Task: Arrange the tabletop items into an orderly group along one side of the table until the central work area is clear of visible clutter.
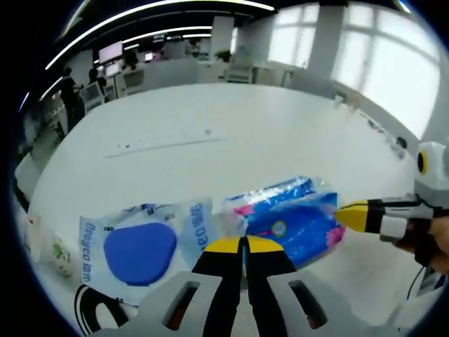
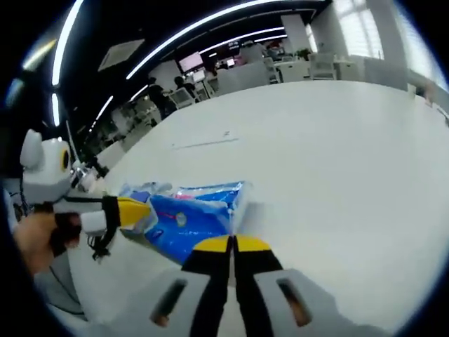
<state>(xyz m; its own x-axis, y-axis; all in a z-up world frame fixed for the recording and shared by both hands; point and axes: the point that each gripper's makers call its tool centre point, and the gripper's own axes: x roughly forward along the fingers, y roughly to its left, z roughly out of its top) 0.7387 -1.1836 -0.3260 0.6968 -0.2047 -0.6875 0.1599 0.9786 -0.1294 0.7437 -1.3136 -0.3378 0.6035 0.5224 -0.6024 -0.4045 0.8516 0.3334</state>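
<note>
A: Two grippers on one blue tissue pack (image 1: 291, 217), one at each end. Left gripper (image 1: 244, 244) has its jaws pressed together at the pack's near edge; looks like they're pinching the plastic wrap, but I can't tell for sure that any film is caught between them.

B: And the right one?

A: In the right gripper view the right gripper (image 2: 232, 243) is the same: jaws together at the pack's end seam, probably nipping the wrap. From the left gripper view its yellow tip touches the pack's far end.

B: Where's the pack sitting?

A: On the white surface (image 1: 231, 119), near the edge closest to the person, just beside a wet-wipes pack (image 1: 140, 246) with a blue lid. Farther left at the edge there's another small packet (image 1: 52, 253); can't read what it is. Middle of the surface looks bare apart from a faint line.

B: So how to do it cleanly?

A: My read: film grips slip. If both are holding, move both hands together, same speed, keep the pack low and level so the wrap doesn't tear or peel out. Slide or carry it tight against the wipes pack, long edges parallel, so the row along this side stays neat.

B: Risk?

A: Pulling the ends apart. Stretching the wrap would likely lose one grip and skew the pack.
</note>
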